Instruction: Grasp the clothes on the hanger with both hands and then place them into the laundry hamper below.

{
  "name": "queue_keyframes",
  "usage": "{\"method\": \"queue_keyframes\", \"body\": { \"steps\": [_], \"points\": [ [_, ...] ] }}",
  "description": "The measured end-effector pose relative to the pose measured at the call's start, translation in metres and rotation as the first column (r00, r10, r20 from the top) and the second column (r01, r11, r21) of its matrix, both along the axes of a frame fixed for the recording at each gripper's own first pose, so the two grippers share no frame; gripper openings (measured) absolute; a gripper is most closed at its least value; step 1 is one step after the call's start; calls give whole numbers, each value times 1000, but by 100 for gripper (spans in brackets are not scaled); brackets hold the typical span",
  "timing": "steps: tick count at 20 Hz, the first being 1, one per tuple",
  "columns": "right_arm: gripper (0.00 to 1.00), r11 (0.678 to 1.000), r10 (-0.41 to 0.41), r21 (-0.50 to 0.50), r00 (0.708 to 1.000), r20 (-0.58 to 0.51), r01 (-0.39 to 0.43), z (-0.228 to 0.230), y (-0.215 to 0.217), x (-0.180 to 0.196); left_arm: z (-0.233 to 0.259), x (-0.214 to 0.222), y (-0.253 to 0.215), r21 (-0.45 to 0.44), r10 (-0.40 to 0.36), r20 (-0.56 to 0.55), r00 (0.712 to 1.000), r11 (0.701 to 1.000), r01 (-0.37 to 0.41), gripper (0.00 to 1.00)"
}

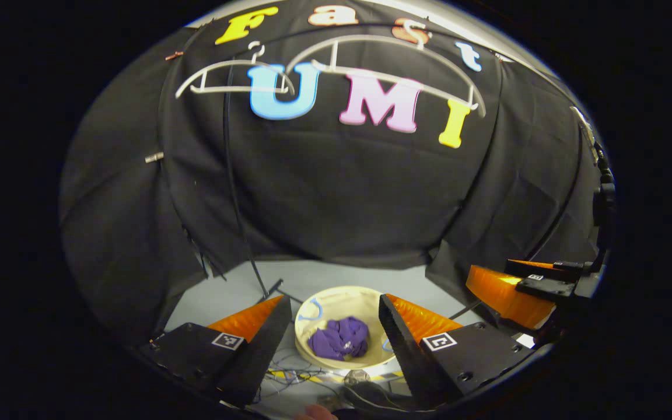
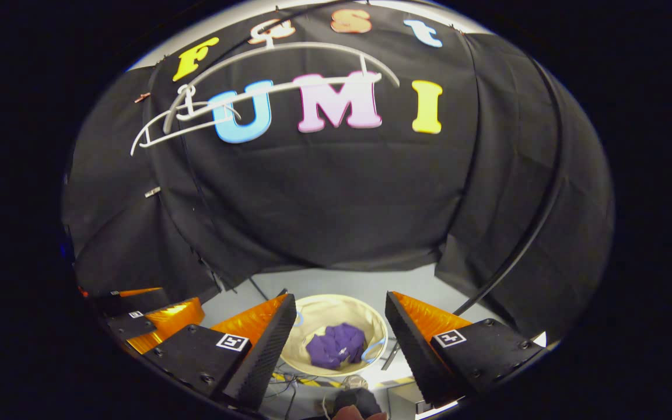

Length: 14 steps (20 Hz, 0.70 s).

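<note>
A purple garment [image 1: 339, 338] lies crumpled inside the round cream laundry hamper [image 1: 336, 296] on the floor; in the right gripper view the garment [image 2: 336, 345] sits in the same hamper [image 2: 336, 304]. Two bare white hangers [image 1: 371, 58] hang high against the wall, and the right gripper view has these hangers [image 2: 266, 87] at upper left. My left gripper [image 1: 335, 326] is open above the hamper, nothing between its fingers. My right gripper [image 2: 339, 326] is open too, well above the hamper. In the left gripper view the right gripper [image 1: 522, 289] sits at the right edge.
A thin black rack pole [image 1: 237, 192] runs down to the grey floor [image 1: 336, 274] beside the hamper. Cables and yellow-black tape [image 1: 312, 376] lie in front of the hamper. A person's fingertip [image 1: 315, 413] shows at the bottom edge.
</note>
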State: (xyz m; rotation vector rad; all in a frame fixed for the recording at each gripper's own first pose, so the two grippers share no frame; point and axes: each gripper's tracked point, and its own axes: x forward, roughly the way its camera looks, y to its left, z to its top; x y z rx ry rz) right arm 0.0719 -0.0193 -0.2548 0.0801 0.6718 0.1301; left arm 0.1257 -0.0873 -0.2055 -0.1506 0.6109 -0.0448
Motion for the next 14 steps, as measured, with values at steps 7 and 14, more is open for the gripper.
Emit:
{"method": "queue_keyframes", "body": {
  "steps": [7,14],
  "points": [
    [98,1000,-26,4,965,260,26,113,-2,-11,123,-21,12,9,22,275,961,1000,-25,95],
    [98,999,-35,18,911,410,30,184,-7,-21,182,-39,23,41,49,412,910,997,-72,95]
  ]
}}
